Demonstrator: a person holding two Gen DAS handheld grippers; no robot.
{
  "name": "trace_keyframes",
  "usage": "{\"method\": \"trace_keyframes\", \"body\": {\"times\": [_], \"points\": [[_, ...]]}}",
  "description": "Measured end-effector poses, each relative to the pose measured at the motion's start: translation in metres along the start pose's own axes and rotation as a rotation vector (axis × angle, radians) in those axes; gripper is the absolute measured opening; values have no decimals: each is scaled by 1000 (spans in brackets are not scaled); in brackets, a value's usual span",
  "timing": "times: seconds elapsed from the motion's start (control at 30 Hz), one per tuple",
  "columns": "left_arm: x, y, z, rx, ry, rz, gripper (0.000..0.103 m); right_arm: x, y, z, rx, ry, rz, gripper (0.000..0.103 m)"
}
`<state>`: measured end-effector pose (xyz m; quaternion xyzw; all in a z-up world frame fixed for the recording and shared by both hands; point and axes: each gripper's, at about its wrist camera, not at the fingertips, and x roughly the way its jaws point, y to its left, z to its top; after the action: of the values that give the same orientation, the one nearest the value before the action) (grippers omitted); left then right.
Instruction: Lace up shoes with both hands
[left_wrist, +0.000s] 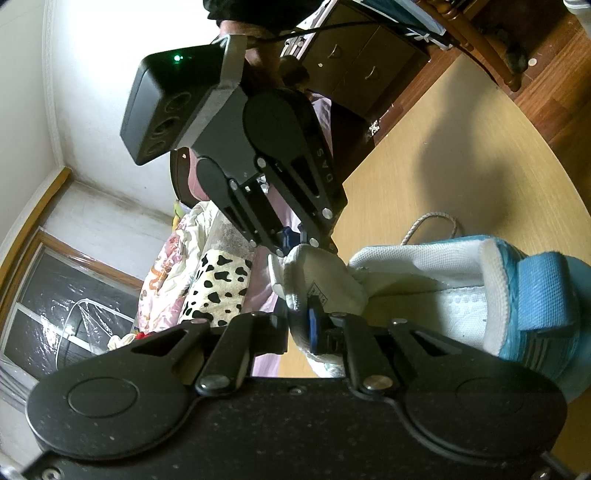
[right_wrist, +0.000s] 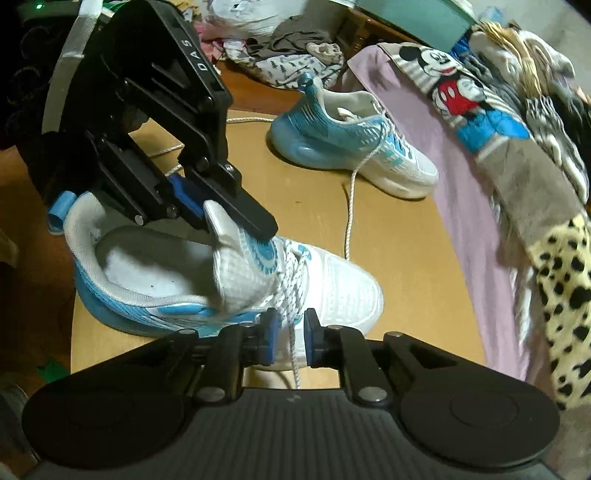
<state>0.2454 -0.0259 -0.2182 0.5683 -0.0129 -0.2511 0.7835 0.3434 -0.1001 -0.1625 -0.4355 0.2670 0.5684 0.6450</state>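
Left gripper (right_wrist: 218, 218), upper left of frame: clamped on tongue (right_wrist: 221, 236) of near shoe (right_wrist: 229, 280). Right gripper (right_wrist: 289, 332), bottom centre: jaws apart, lace (right_wrist: 293, 343) loose between. Second shoe (right_wrist: 351, 147) on table (right_wrist: 406, 258), upper centre.

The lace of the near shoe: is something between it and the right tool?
Nothing visible stands in the way. The lace hangs directly between the two pads of the right tool, which stand slightly apart. The left tool holds the tongue of the shoe, away from it.
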Motion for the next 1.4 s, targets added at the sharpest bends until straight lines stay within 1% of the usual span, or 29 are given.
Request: {"method": "trace_keyframes", "body": {"times": [0.1, 0.27, 0.37, 0.43, 0.47, 0.6, 1.07, 1.13, 1.27, 1.4], "points": [[0, -3, -1, 0, 2, 3, 10, 0, -3, -4, 46, -35, 23, 15], [-2, -4, 0, -2, -1, 2, 10, -1, -9, -9, 87, -83, 39, 14], [-5, -5, 0, -3, 0, 2, 10, 1, -11, -10, 94, -96, 43, 15], [-7, -6, 0, -3, -1, 2, 10, 1, -12, -10, 98, -102, 58, 11], [-8, -6, 0, -3, -1, 2, 10, 1, -13, -10, 99, -103, 68, 4], [-9, -6, 1, -2, -2, 1, 10, -6, -11, -12, 89, -104, 81, 4], [-10, -4, 1, 9, 1, -7, 10, -1, 1, 14, -87, 13, 63, 4], [-10, -4, 2, 13, 3, -7, 10, 0, -1, 16, -89, 31, 62, 4], [-11, -6, 3, 15, 10, -8, 10, 0, -1, 17, -87, 39, 44, 4], [-14, -6, 3, 0, 14, -15, 13, 7, 3, 19, -105, 67, 34, 4]]}}
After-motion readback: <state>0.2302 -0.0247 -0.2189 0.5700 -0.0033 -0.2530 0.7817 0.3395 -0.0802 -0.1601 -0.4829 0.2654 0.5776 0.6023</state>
